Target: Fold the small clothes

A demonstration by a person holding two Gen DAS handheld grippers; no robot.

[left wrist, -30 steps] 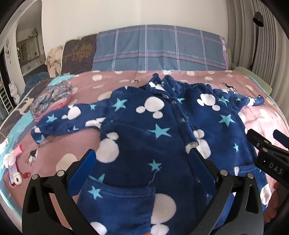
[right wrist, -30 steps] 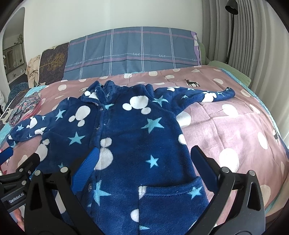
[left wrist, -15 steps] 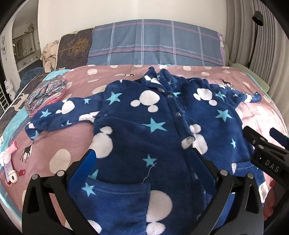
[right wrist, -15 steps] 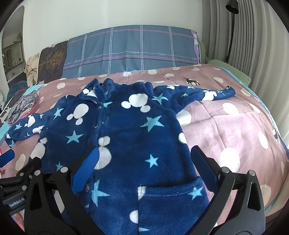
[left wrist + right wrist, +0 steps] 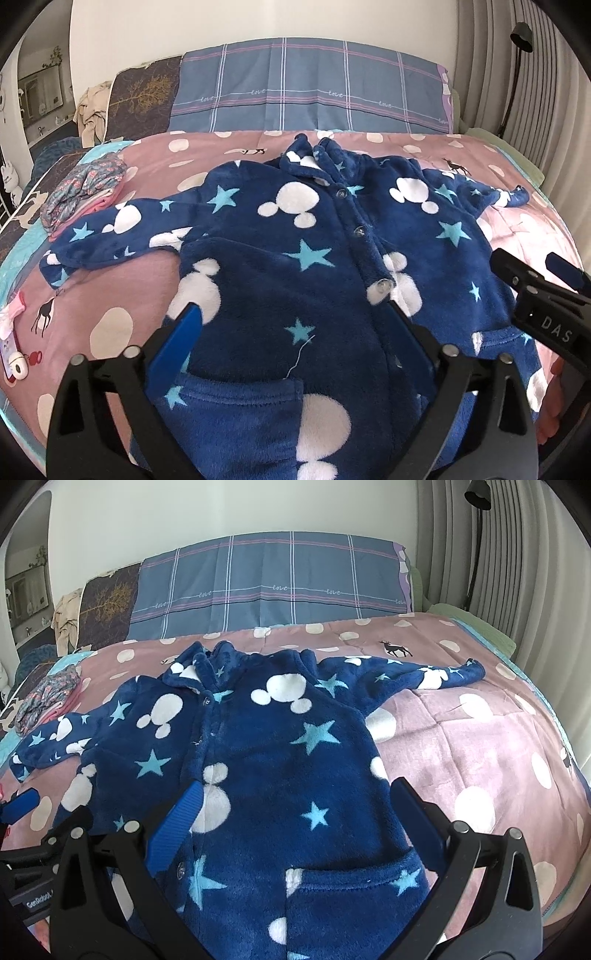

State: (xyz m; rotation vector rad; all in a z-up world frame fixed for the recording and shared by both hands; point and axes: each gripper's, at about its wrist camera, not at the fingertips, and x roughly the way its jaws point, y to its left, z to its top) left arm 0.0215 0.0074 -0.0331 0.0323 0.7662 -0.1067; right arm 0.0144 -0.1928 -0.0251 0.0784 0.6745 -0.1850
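Observation:
A navy fleece baby suit (image 5: 295, 266) (image 5: 266, 760) with white mouse heads and light blue stars lies front up on the pink spotted bedspread (image 5: 110, 302) (image 5: 480, 760), both sleeves spread out sideways. My left gripper (image 5: 295, 325) is open over the suit's lower left half, just above a pocket. Over the lower right half, my right gripper (image 5: 295, 805) is open too, nothing between its fingers. Each gripper shows at the edge of the other's view: the right one (image 5: 539, 291), the left one (image 5: 22, 805).
A folded floral and pink pile of clothes (image 5: 85, 188) (image 5: 48, 698) sits at the left edge of the bed. Blue plaid pillows (image 5: 310, 88) line the headboard. Small toys (image 5: 14, 354) lie at the near left. A curtain and lamp (image 5: 476, 535) stand at the right.
Both grippers have drawn back and risen slightly, so the suit sits a little lower and farther in view. The suit itself has not moved.

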